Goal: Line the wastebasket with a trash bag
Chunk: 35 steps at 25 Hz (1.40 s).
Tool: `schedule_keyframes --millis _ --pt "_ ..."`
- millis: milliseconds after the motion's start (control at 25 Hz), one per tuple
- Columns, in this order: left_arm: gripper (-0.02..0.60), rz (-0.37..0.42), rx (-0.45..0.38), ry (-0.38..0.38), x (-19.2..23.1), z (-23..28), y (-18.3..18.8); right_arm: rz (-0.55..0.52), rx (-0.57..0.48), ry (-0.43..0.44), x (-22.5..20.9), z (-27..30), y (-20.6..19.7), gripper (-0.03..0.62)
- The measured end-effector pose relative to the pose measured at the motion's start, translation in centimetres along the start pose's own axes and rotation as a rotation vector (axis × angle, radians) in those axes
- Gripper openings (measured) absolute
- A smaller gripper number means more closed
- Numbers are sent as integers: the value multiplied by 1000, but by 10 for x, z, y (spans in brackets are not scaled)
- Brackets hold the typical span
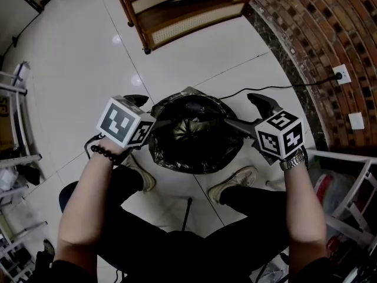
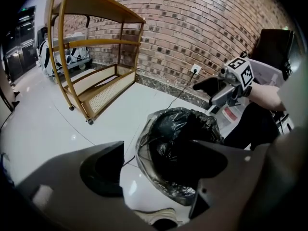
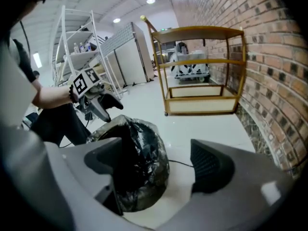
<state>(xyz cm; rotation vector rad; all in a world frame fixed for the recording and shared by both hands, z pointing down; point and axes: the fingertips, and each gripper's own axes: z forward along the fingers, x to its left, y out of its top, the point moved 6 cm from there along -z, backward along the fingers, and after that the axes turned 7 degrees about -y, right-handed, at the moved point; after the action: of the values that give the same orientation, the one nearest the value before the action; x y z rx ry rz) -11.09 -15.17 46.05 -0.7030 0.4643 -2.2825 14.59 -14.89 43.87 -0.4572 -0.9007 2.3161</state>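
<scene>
**Head view**
- Grippers: we count two, the left gripper (image 1: 152, 112) and the right gripper (image 1: 238, 109). They sit at opposite sides of the basket's mouth.
- Wastebasket: one wastebasket (image 1: 194, 165) stands on the white floor, just ahead of our two shoes (image 1: 235, 184).
- Trash bag: one black trash bag (image 1: 188, 128) sits inside it, with its edge turned out over the rim.
- Claws: both are spread. Each has one jaw outside the rim and one reaching over it.
- Wrists: one bead bracelet (image 1: 106, 153) on the left and one wristwatch (image 1: 293, 161) on the right.
- Surroundings: one wooden shelf cart (image 1: 182, 10), and one wall socket (image 1: 340, 73) with one cable (image 1: 259, 88) on the brick wall (image 1: 306, 28).

**Left gripper view**
- Left gripper (image 2: 156, 165): the jaws are wide apart and clamp nothing. One hangs over the floor and the other over the bag's mouth, with the rim between them.
- Trash bag (image 2: 178, 129): its film drapes down the wastebasket (image 2: 166, 189) wall.
- Right gripper (image 2: 203, 95): it is across the basket with its jaws parted.
- Behind: we see the same wooden shelf cart (image 2: 91, 81) and wall socket (image 2: 195, 69).

**Right gripper view**
- Right gripper (image 3: 159, 160): the jaws are wide apart and hold nothing. One is over the bag and the other over the floor.
- Trash bag (image 3: 139, 148): we cannot tell whether the jaw touches it.
- Left gripper (image 3: 108, 110): it is at the far rim with its jaws parted.
- Behind: one wooden shelf cart (image 3: 202, 71) and one white rack (image 3: 79, 57).
</scene>
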Motion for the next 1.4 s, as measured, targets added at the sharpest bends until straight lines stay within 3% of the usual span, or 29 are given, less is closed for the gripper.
schedule_keyframes --millis 160,320,400,560,640,720,880,960,1040,1200,1400 --pt "416 0 42 -10 -1 11 -9 -119 48 -2 20 6 -7 430" --pt "416 3 51 -8 -1 12 -11 -147 59 16 35 11 -11 401" --pt "416 2 39 -3 0 9 -9 -166 54 24 44 12 -11 353" --pt "416 13 25 -8 -4 7 -4 -209 79 78 72 19 -11 195" --pt "416 21 23 -12 -7 8 -3 -241 127 106 88 32 -11 106" --pt "416 29 17 -15 -10 8 -1 -272 203 126 101 50 -16 67" --pt "416 29 4 -17 -12 5 1 -256 415 120 113 89 -37 44" --pt "416 30 2 -19 -11 4 1 -216 468 81 113 105 -42 44" --pt "416 29 0 -20 -10 4 1 -204 445 -10 105 117 -38 44" --pt "416 28 -6 -19 -7 1 1 -157 290 -205 85 111 -19 44" --pt "416 26 8 -29 -3 5 -5 -222 104 -307 72 84 15 68"
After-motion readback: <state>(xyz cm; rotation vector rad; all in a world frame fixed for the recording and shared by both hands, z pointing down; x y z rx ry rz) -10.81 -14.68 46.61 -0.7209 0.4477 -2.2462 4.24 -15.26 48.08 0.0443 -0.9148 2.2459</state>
